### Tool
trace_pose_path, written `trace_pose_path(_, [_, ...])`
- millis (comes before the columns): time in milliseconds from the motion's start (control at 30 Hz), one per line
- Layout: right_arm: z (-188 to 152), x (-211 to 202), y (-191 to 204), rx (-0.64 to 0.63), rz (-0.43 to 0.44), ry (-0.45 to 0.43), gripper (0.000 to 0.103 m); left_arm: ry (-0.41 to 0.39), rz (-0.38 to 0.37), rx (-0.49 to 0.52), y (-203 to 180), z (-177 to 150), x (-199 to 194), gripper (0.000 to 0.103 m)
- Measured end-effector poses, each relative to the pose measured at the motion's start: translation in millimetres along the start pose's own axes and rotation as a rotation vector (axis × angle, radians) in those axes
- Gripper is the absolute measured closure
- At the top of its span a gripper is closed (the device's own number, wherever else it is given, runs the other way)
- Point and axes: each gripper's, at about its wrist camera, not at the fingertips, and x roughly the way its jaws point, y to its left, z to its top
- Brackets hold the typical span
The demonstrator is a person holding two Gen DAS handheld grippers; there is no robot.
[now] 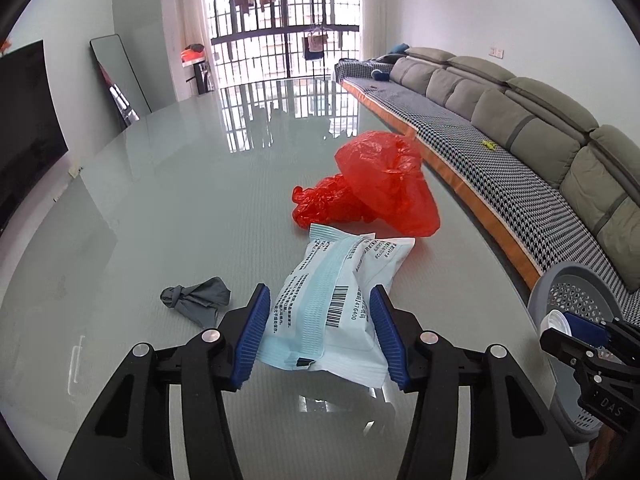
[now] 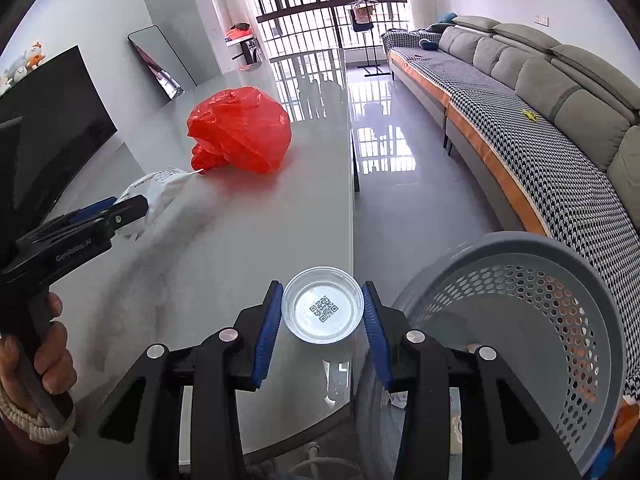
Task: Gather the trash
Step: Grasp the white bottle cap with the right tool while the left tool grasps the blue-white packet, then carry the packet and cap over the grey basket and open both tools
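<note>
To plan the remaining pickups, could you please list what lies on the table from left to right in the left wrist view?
Knotted grey cloth scrap → white-and-blue printed packet → red plastic bag.

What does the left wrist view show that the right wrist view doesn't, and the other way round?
Only the left wrist view: a knotted grey rag on the table, and the barcode face of the white packet gripped in the left tool.

Only the right wrist view: the clear plastic lid with a QR code gripped in the right tool, and a hand on the left tool's handle.

Both: the red plastic bag, grey perforated basket, glass table, sofa.
</note>
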Motion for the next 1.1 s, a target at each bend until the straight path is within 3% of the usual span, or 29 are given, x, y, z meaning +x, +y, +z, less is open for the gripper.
trace_pose_path(133, [-5, -13, -17, 0.032, -0.022, -0.019, 0.064, -0.035, -0.040, 0.022, -26, -3, -19, 0.052])
trace_pose_path(367, [-24, -49, -71, 0.131, -0.130, -0.052, 0.064, -0.065, -0.194, 0.080, -99, 2, -36, 0.052])
trace_pose_path(500, [-44, -74, -111, 0.195, -0.217, -0.067, 0.064, -0.042, -0.292, 0.121, -148, -1, -37, 0.052])
trace_pose_path(633, [-62, -89, -140, 0.246, -0.275, -0.064, 0.064, -0.003, -0.340, 0.174, -194, -12, -34, 0.052])
trace_pose_path(800, [-80, -92, -156, 0.272, -0.285, -0.052, 0.064, 0.032, -0.362, 0.241, -233, -28, -32, 0.052])
trace_pose_path(1100, [-94, -92, -164, 0.288, -0.275, -0.042, 0.064, 0.108, -0.384, 0.295, -263, -48, -16, 0.052])
